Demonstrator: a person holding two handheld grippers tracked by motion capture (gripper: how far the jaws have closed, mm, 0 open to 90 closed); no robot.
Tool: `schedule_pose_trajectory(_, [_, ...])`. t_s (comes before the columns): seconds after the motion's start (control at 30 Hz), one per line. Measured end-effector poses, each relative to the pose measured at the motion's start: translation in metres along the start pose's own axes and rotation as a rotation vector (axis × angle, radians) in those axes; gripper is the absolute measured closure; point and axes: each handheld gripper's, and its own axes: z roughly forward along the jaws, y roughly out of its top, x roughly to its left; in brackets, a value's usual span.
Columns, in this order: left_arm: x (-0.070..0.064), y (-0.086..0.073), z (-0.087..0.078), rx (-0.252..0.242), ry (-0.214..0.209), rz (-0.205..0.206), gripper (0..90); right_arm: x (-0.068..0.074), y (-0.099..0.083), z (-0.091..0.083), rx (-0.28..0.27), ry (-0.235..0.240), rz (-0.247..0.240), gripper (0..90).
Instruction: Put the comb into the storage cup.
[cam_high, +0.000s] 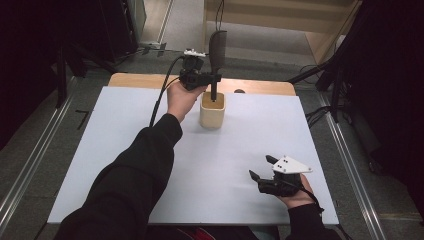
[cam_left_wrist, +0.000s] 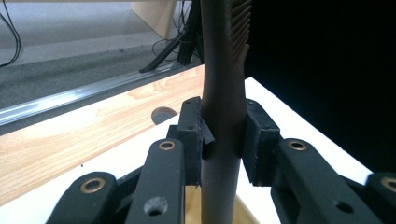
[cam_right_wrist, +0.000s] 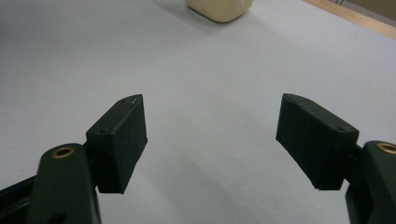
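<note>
A dark slotted spatula (cam_high: 217, 55) stands upright with its handle end down in a cream holder cup (cam_high: 212, 111) at the far middle of the white mat. My left gripper (cam_high: 214, 78) is shut on the spatula's handle just above the cup's rim. Close up, the spatula (cam_left_wrist: 224, 93) is clamped between both pads, with the cup rim (cam_left_wrist: 243, 212) below. My right gripper (cam_high: 261, 167) rests open near the front right of the mat, nothing between its fingers. From there my right gripper (cam_right_wrist: 210, 140) faces bare mat, with the cup (cam_right_wrist: 219, 9) far ahead.
The white mat (cam_high: 125, 150) covers a wooden table (cam_high: 135, 80) whose far edge shows beyond it. A round hole (cam_high: 239, 91) sits in the wood behind the cup. Cables and dark stand legs (cam_high: 325, 70) lie on the floor around the table.
</note>
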Motion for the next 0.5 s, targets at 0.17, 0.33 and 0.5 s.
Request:
schedule_pose_trajectory(0.17, [0.0,-0.003,0.002,0.017,0.001,0.011,72.4,0.0,0.0,0.0,0.003,0.001,-0.005,22.7])
schedule_pose_trajectory(0.33, [-0.002,-0.008,0.005,0.004,-0.013,-0.002,72.4,0.0,0.0,0.001,0.003,-0.001,-0.004,22.7])
schedule_pose_trajectory(0.5, [-0.002,-0.014,0.01,0.022,-0.011,0.003,72.4,0.0,0.0,0.0,0.002,0.003,-0.002,22.7])
